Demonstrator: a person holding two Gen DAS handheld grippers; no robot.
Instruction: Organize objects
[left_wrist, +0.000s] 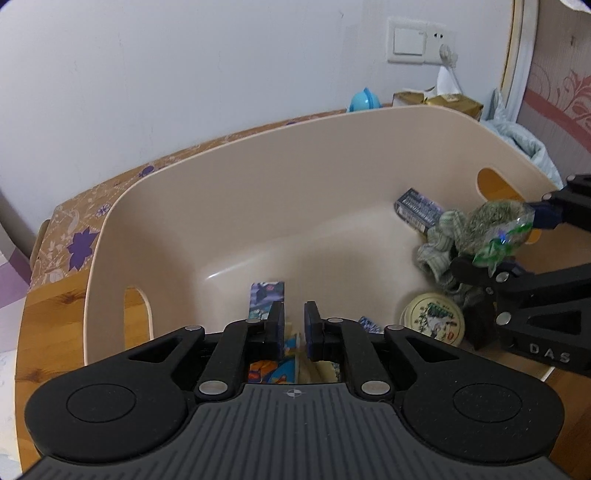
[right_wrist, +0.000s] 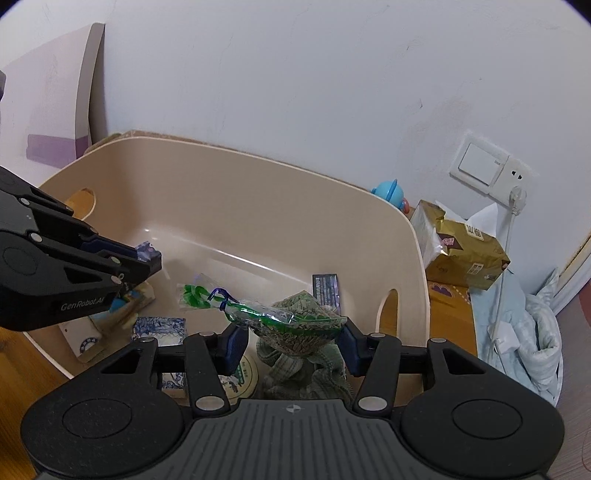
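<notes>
A beige plastic tub (left_wrist: 258, 177) stands on a wooden table; it also shows in the right wrist view (right_wrist: 258, 192). My right gripper (right_wrist: 291, 341) is shut on a clear bag of green-grey seeds (right_wrist: 295, 326) and holds it over the tub's right end; the bag also shows in the left wrist view (left_wrist: 495, 229). My left gripper (left_wrist: 294, 325) hangs over the tub's near edge with a narrow gap between its pads and nothing between them; it also shows in the right wrist view (right_wrist: 147, 264). In the tub lie a green cloth (left_wrist: 439, 251), a round tin (left_wrist: 432, 323), a dark box (left_wrist: 417, 208) and picture cards (left_wrist: 266, 299).
A gold tissue pack (right_wrist: 465, 254) and a blue toy (right_wrist: 388, 192) sit behind the tub by the wall. A light blue quilt (right_wrist: 532, 325) lies to the right. A wall socket with a plug (right_wrist: 513, 192) is above it.
</notes>
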